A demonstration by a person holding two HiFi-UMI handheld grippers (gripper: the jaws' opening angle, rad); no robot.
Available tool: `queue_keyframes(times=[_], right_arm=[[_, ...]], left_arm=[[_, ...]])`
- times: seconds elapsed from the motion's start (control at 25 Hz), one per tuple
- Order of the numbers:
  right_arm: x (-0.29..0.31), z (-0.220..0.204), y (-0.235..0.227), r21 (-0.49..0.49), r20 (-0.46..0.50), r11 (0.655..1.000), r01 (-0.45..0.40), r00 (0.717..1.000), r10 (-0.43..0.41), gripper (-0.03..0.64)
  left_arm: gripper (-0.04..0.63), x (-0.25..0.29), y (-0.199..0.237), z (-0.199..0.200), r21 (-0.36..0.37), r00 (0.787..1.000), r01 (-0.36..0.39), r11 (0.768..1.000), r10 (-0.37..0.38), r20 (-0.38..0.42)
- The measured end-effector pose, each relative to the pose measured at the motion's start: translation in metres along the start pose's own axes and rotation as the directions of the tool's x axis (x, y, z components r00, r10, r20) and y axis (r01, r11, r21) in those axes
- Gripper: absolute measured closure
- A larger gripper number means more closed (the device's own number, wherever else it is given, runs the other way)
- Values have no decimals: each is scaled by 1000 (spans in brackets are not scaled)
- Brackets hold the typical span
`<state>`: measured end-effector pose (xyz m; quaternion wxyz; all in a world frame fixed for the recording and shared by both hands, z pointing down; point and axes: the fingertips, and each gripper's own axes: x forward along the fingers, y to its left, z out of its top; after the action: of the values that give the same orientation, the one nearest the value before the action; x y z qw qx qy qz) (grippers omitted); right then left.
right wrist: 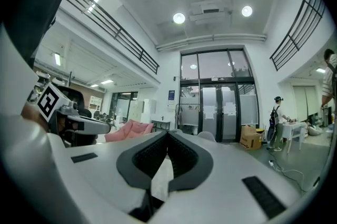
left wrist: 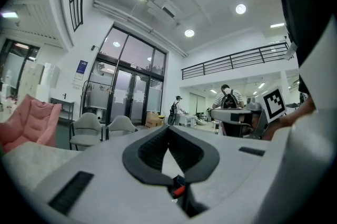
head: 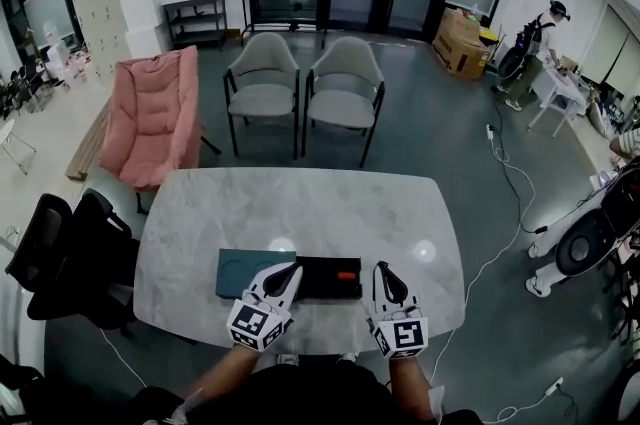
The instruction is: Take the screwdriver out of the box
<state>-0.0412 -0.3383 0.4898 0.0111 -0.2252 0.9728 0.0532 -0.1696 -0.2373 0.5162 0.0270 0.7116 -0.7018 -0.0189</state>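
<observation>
An open box lies near the front edge of the marble table (head: 300,203). Its teal lid (head: 240,271) is folded out to the left of its black tray (head: 325,285). The screwdriver, dark with a red-orange part (head: 346,275), lies in the tray. My left gripper (head: 293,270) hovers over the tray's left end, jaws shut and empty. In the left gripper view the left gripper (left wrist: 168,128) has its tips touching, and the red part (left wrist: 179,191) shows through the gap below them. My right gripper (head: 381,267) is just right of the tray, and in its own view the right gripper (right wrist: 168,133) is shut on nothing.
Two grey chairs (head: 305,83) stand beyond the table, with a pink folding chair (head: 155,118) at the far left. A black office chair (head: 70,253) is by the table's left side. Cables (head: 510,213) run over the floor at right. A person (head: 530,43) stands far back right.
</observation>
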Motion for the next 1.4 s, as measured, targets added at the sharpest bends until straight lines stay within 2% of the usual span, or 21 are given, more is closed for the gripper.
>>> queue_keyframes(times=[0.48, 0.84, 1.08, 1.24, 1.4], right_arm=[[40, -23, -16, 16, -55, 991, -131, 990, 132, 594], [62, -54, -3, -39, -142, 958, -284, 951, 276, 594], [71, -93, 3, -94, -261, 914, -394, 896, 359, 594], [69, -118, 10, -115, -346, 874, -473, 843, 411, 594], [63, -152, 10, -154, -464, 835, -528, 785, 410, 594]], left_arm=[[589, 23, 18, -13, -9, 993, -115, 993, 115, -37], [589, 19, 34, -26, -25, 975, -211, 977, 209, -70], [589, 16, 43, -38, -30, 967, -241, 970, 237, -98], [589, 15, 42, -45, -41, 964, -247, 968, 241, -113], [589, 14, 42, -50, -37, 962, -247, 968, 241, -125]])
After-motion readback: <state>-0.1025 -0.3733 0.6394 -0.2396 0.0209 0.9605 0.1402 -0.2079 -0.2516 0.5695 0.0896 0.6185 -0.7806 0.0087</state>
